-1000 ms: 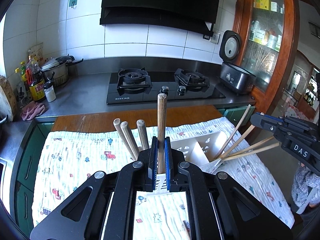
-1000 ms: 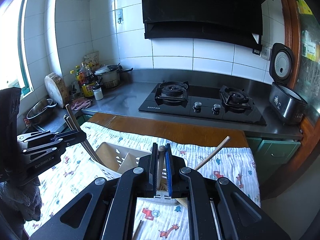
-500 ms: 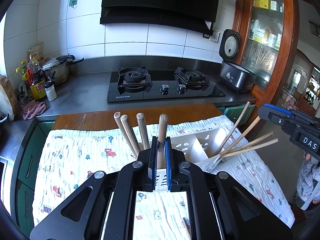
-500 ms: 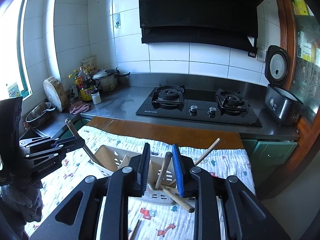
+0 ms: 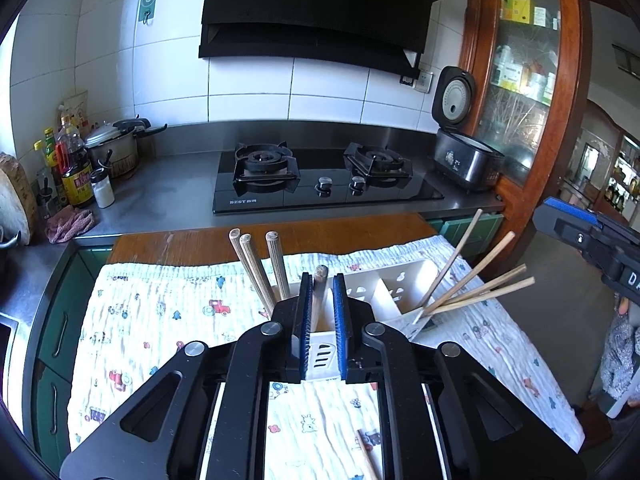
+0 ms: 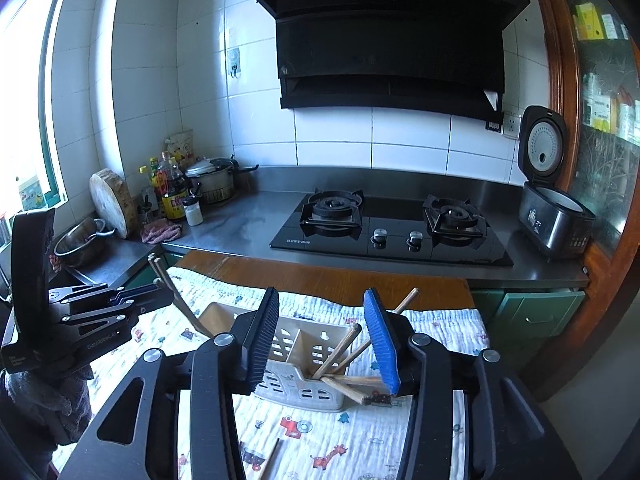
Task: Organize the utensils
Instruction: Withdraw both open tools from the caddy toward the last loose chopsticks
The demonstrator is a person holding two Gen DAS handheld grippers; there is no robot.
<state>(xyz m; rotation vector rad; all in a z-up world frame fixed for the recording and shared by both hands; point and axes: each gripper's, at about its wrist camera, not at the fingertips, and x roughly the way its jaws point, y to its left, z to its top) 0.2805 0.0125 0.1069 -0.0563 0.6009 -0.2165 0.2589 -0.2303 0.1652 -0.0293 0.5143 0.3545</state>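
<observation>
A white slotted utensil caddy [image 5: 400, 280] [image 6: 304, 364] stands on a printed cloth. Several thick wooden sticks [image 5: 256, 268] stand in its left compartment; several thin chopsticks [image 5: 476, 284] [image 6: 344, 356] lean in the right one. My left gripper [image 5: 319, 312] is slightly open above the left compartment, with one thick wooden stick [image 5: 319, 292] standing loosely between its blue pads. My right gripper [image 6: 324, 340] is open and empty above the chopstick compartment. It also shows in the left wrist view [image 5: 592, 236]. One loose chopstick [image 6: 269, 460] [image 5: 366, 456] lies on the cloth.
The cloth [image 5: 160, 320] covers a wooden table [image 6: 320, 276] in front of a steel counter. A gas hob [image 5: 320, 184], a rice cooker [image 5: 464, 160], bottles [image 5: 72, 168] and a pot [image 5: 116, 148] stand on the counter. A wooden cabinet [image 5: 528, 80] is at the right.
My left gripper lowered the thick stick into the caddy and loosened its jaws. My right gripper opened, let its chopstick fall into the right compartment, and lifted away.
</observation>
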